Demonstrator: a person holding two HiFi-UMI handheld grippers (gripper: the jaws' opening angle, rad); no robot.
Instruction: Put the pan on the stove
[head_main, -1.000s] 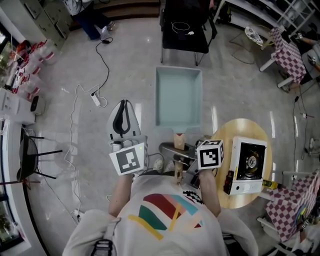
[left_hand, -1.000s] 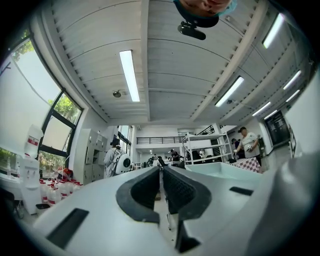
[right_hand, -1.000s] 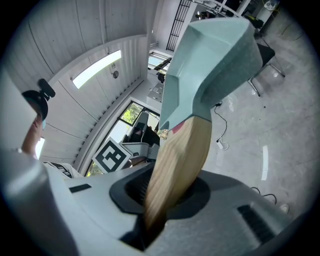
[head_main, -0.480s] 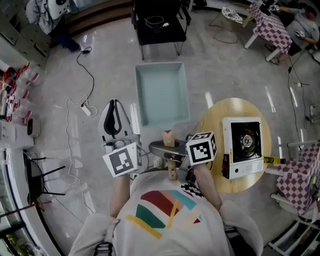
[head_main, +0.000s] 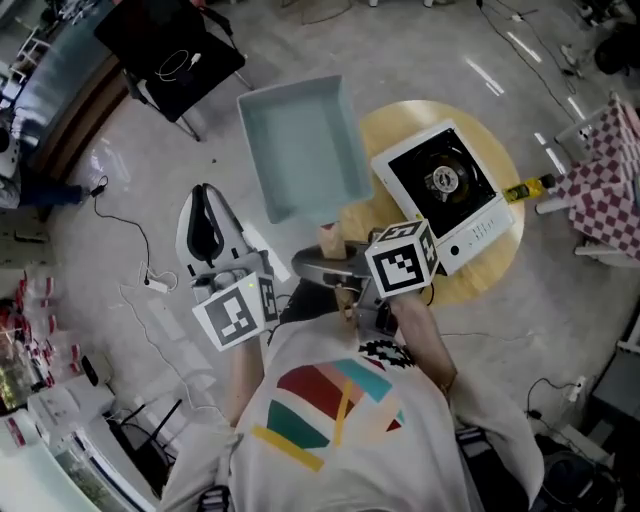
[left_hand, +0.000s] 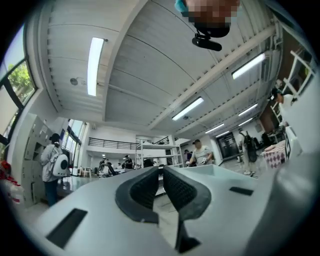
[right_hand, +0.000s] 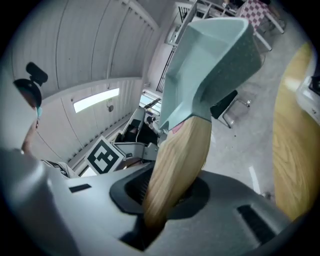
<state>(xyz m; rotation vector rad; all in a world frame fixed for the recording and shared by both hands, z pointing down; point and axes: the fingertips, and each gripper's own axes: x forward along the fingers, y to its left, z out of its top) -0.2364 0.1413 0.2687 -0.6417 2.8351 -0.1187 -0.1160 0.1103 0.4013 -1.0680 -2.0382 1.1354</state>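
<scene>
From the head view, the carry step is in hand: the right claw (head_main: 340, 275) is clamped on the wooden handle (head_main: 330, 240) of the square teal pan (head_main: 300, 150), which hangs in the air, mostly over the floor. One edge of it sits just beside the round worktop (head_main: 400, 115). The pan is empty, its inside bare. The stove (head_main: 445, 185) sits on the worktop near the pan, and nothing stands on its burner. The left claw (head_main: 205, 235) is held out over the floor, well apart from the pan.

In the left gripper view, the left claw (left_hand: 159, 180) has its pads together with nothing between them, and it faces only the room and ceiling.

In the right gripper view, the right claw (right_hand: 165, 200) grips the handle (right_hand: 177, 160) low down, and the pan (right_hand: 210, 55) juts out beyond it. The worktop (right_hand: 295, 145) lies off to the right.

My judgement is that the pan is picked up but not yet placed. The next move calls for swinging it across over the burner, keeping it level, then lowering it squarely before letting go.
</scene>
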